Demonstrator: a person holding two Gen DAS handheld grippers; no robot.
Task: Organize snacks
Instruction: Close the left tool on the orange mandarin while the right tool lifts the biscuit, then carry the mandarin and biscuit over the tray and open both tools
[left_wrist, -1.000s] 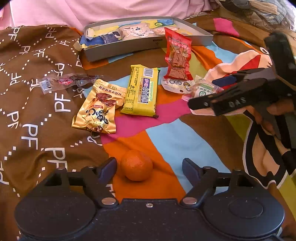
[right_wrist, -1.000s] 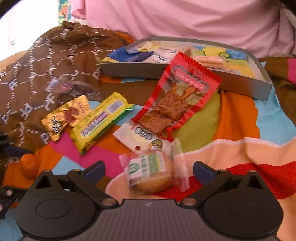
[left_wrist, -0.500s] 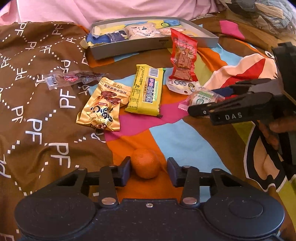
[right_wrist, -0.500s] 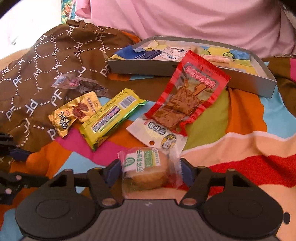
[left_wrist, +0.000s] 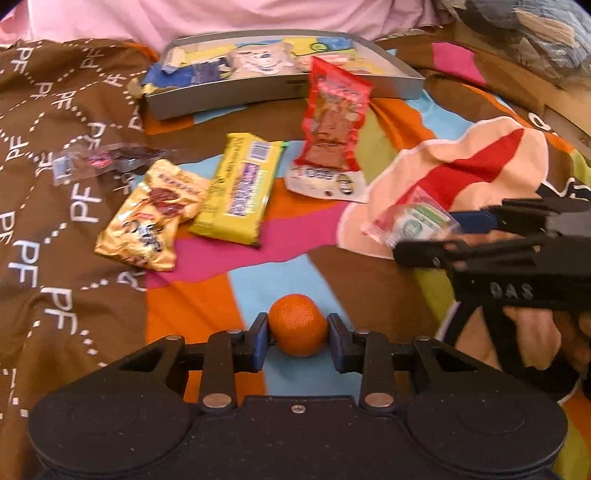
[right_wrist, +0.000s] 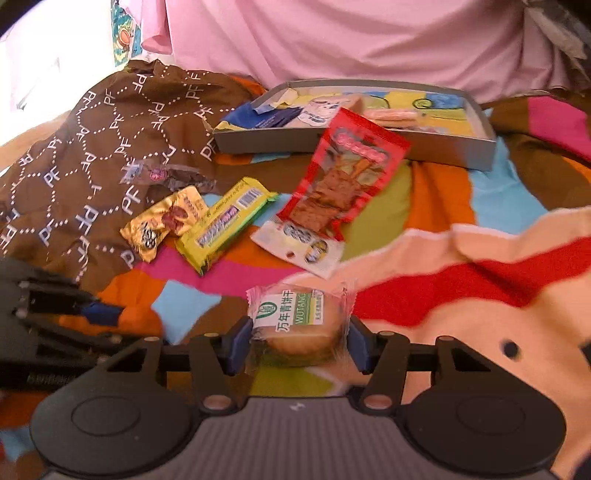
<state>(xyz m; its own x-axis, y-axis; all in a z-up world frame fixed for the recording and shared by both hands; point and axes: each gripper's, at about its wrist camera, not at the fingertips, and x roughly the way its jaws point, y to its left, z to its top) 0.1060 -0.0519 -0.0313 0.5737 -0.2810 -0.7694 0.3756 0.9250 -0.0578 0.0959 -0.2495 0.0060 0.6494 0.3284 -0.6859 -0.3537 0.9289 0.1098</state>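
Left wrist view: left gripper (left_wrist: 297, 334) pinches the mandarin (left_wrist: 297, 329) across its middle; right gripper (right_wrist: 295, 341) clamps the wrapped biscuit (right_wrist: 300, 321) by its sides, both lifted for the grey tray (right_wrist: 458, 148) behind, probably.

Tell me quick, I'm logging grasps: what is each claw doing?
Left claw: closed on the orange.
Right claw: closed on the wrapped biscuit.

I see a multicoloured patchwork bedspread (left_wrist: 229, 295), its brown PF-lettered section (right_wrist: 110, 122) at left, pink fabric (right_wrist: 332, 40) behind
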